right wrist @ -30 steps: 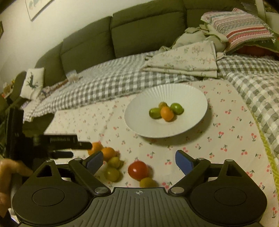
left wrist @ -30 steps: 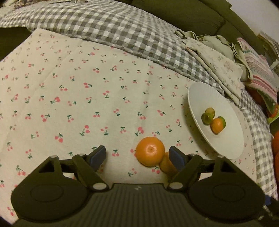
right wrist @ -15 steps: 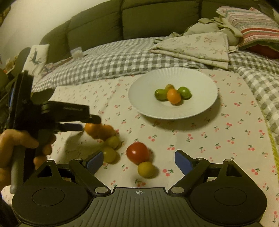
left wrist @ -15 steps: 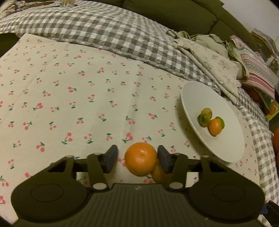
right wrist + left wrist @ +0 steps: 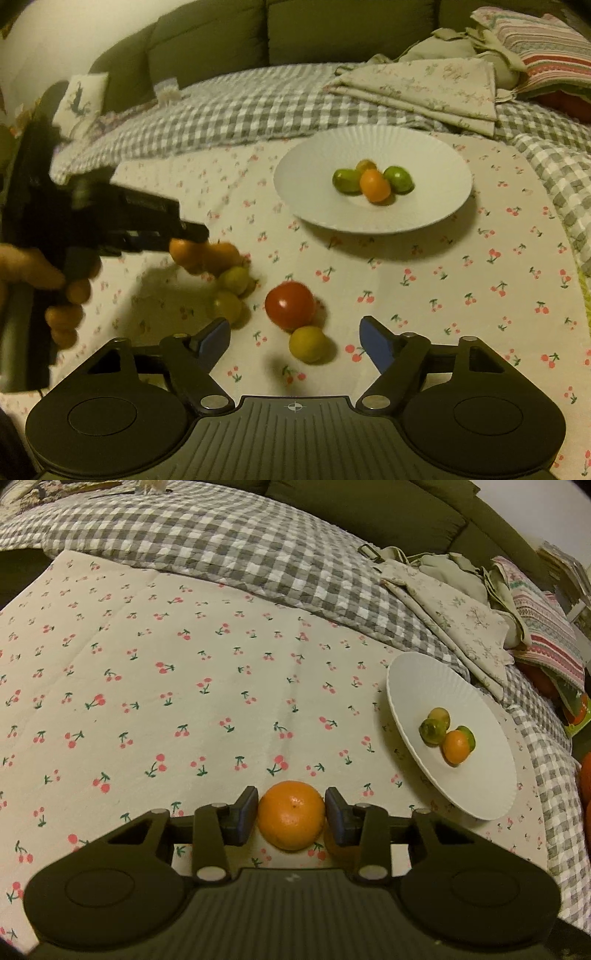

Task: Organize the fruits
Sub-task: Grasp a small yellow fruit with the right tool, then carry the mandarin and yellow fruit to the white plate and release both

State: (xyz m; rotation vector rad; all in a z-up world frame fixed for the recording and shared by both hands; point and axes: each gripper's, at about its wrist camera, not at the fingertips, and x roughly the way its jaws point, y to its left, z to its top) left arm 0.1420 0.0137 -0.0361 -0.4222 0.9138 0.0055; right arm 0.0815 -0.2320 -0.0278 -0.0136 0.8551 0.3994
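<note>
My left gripper (image 5: 291, 815) is shut on an orange tangerine (image 5: 291, 814); its pads touch both sides, just above the cherry-print cloth. A second orange fruit (image 5: 341, 849) lies half hidden behind the right finger. In the right wrist view the left gripper (image 5: 184, 236) holds the tangerine (image 5: 186, 254) beside another orange fruit (image 5: 221, 258). My right gripper (image 5: 295, 339) is open and empty over a yellow fruit (image 5: 307, 343) and a red tomato (image 5: 290, 304). Two yellow-green fruits (image 5: 232, 291) lie to the left. A white plate (image 5: 436, 206) holds several small fruits (image 5: 373, 181).
The cherry-print cloth (image 5: 184, 686) lies over a grey checked blanket (image 5: 221, 546) on a dark sofa. Folded cloths (image 5: 436, 88) and a striped pillow (image 5: 539, 48) sit behind the plate. The plate also shows at the right in the left wrist view (image 5: 476, 786).
My left gripper has closed from wide open onto the tangerine. My right gripper has moved forward toward the loose fruits and stays open.
</note>
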